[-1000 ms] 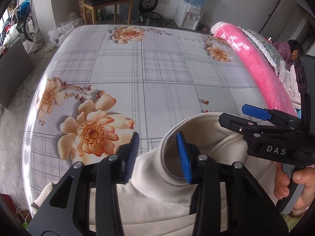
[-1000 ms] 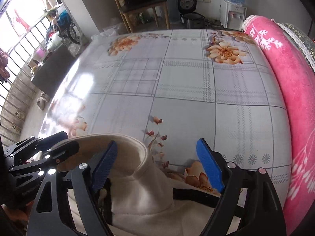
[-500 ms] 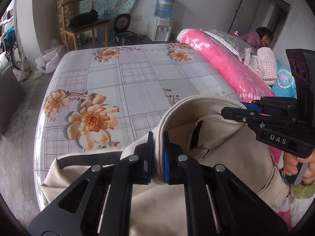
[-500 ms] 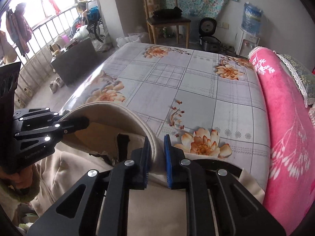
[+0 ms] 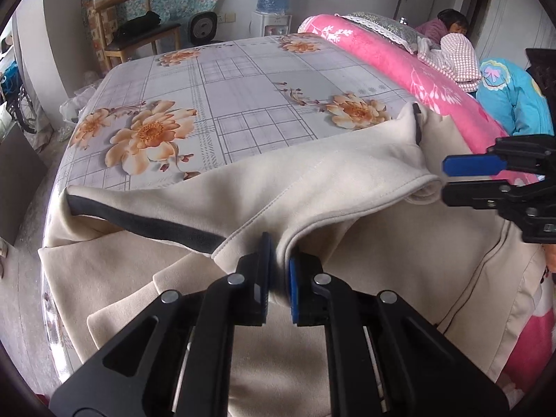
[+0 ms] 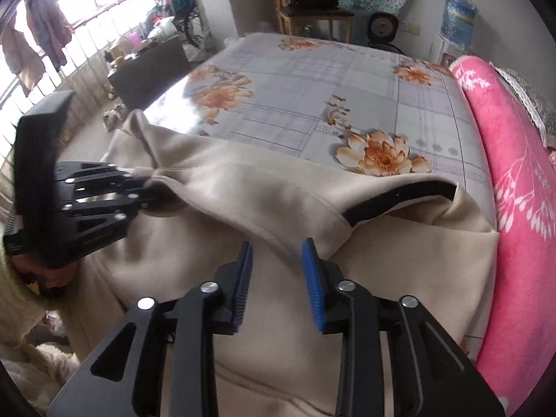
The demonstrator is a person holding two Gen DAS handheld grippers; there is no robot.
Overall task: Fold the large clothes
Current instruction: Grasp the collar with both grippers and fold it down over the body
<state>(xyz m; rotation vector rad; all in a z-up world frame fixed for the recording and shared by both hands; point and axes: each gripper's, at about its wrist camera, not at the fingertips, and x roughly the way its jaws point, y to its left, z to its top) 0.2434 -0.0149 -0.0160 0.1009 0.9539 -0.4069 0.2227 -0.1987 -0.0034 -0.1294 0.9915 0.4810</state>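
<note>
The bed [image 5: 243, 80], under a grey checked sheet printed with orange flowers, fills most of both views. Along its right side lies a rolled pink blanket [image 5: 399, 66], and past the blanket, at the bed's far right corner in the left wrist view, a person [image 5: 451, 26] in purple is partly hidden behind a checked pillow.

The cream garment [image 5: 330, 180] lies across the near end of the bed, its long axis running side to side across the bed's width, with the collar edge turned toward the far end. A dark band [image 5: 149, 224] lines the inner edge of the flap at the bed's left side, and a matching dark band [image 6: 399, 198] shows on the flap nearest the pink blanket. The garment's lower part is cut off by the frame and hidden behind the grippers, so its full length cannot be made out; whether its near portion hangs off the bed edge is unclear.

The left gripper [image 5: 278, 271] is pinched narrow on a fold of the cream cloth at the collar edge, cloth showing between its blue pads. The right gripper [image 6: 276, 271] stands parted over the garment beside the blanket-side flap, with fabric lying in the gap but not squeezed.
</note>
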